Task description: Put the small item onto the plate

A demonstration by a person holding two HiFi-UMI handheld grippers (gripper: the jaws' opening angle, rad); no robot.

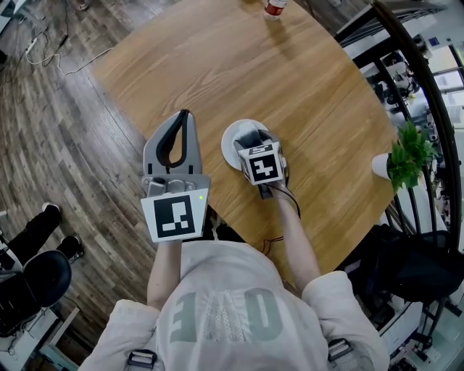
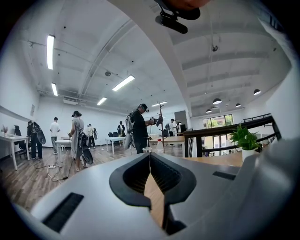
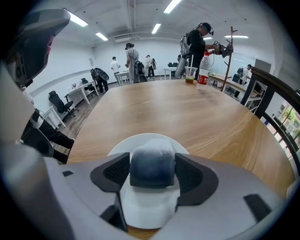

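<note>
The round wooden table (image 1: 239, 65) holds a white plate (image 1: 230, 142) close to its near edge, right in front of the person holding the tools. The right gripper (image 3: 152, 171) hangs directly over that plate. Its jaws are parted only as wide as the small item (image 3: 152, 161), a rounded dark blue-grey lump with a paler top, and a ribbed pad presses against each side of it. The item sits over the middle of the plate, with white showing all round it in the right gripper view. I cannot tell whether its underside touches the plate or is just clear of it.

The left gripper (image 1: 185, 117) lies at about 9 o'clock from the plate, over the table's left edge and apart from the plate. It points away from the person, its jaws are brought together so the tips meet, and nothing is between them. Only a sliver of tabletop shows through the gap behind the tips.

At 12 o'clock on the far rim stands a bottle with a red label (image 1: 274, 7), and the right gripper view shows a clear cup (image 3: 189, 74) just beside it. At 3 o'clock, near the dark railing (image 1: 428, 94), a leafy green plant (image 1: 408, 153) sits in a white pot. Several people stand at other tables further back in the room.
</note>
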